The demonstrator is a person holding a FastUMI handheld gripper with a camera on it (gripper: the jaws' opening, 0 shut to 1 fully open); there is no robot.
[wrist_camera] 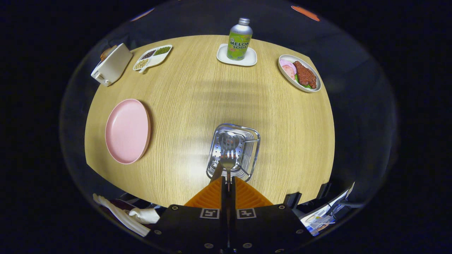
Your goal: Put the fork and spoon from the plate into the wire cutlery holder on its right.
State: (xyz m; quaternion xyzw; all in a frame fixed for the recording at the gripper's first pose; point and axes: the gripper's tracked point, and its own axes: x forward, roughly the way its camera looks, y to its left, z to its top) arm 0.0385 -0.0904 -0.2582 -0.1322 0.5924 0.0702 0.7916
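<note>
Fork tines are being held right over the open top of the wire cutlery holder, with the handle running back between the two fingers of the claw. The claw is being kept nearly closed, both fingers pressed against the slim handle, so the fork is being gripped firmly. Down inside the holder, a spoon is being glimpsed, its bowl lying against the perforated metal floor just beyond the fork's tines. The holder itself is being carried by the wooden table, just ahead of the fingers.

Off to the left of the holder, well apart from it, the pink plate is being seen bare on the table. Further beyond, at the far side, a green soda bottle is being shown upright on a small white tray. To the right of that, an oval dish of meat and sliced food is being displayed near the table's edge. At the far left, a divided dish of beans is being shown just beside a white toaster. Near the claw's body, on the left below the table's edge, white cloth is being seen.
</note>
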